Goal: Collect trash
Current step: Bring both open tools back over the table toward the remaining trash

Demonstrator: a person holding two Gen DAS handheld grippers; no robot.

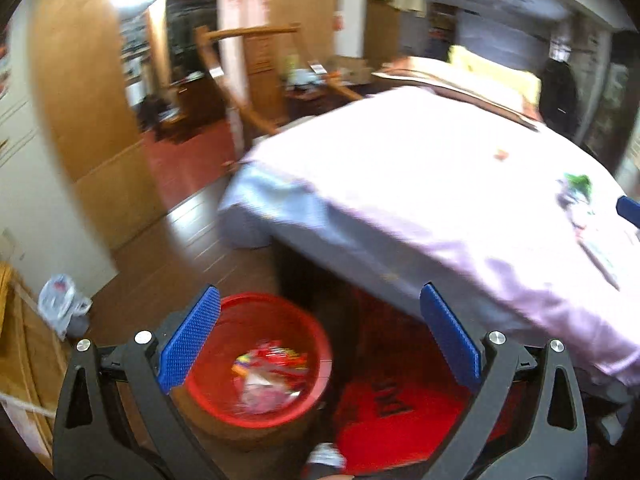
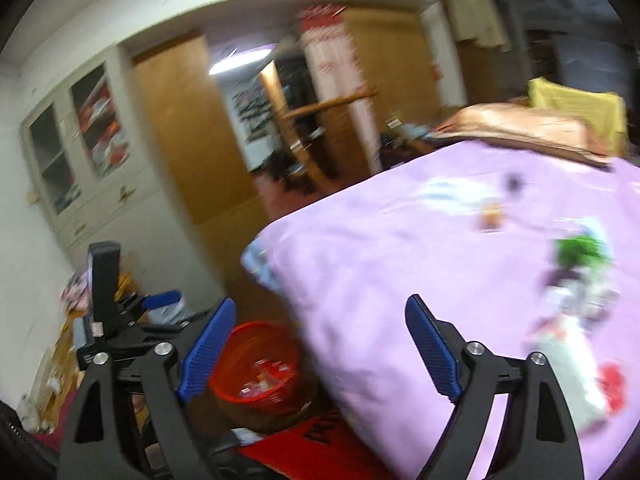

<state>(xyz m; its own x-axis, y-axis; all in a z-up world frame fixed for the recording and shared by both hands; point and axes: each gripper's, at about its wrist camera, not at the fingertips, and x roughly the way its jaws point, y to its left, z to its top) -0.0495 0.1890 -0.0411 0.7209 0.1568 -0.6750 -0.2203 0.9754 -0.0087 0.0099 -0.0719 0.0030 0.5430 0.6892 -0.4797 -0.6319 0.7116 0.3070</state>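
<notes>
1. The left gripper [image 1: 320,340] has its fingers wide and empty above the red bin [image 1: 260,360], which already holds wrappers.
2. The right gripper [image 2: 320,350] is wide and empty too.
3. Remaining trash [image 2: 576,280] lies on the bed [image 2: 400,260] at two o'clock, likely the next pickup.

My left gripper [image 1: 320,336] and right gripper [image 2: 320,346] share black triangular-cutout arms, round silver screws and ribbed blue pads [image 1: 191,338] on each finger.
</notes>
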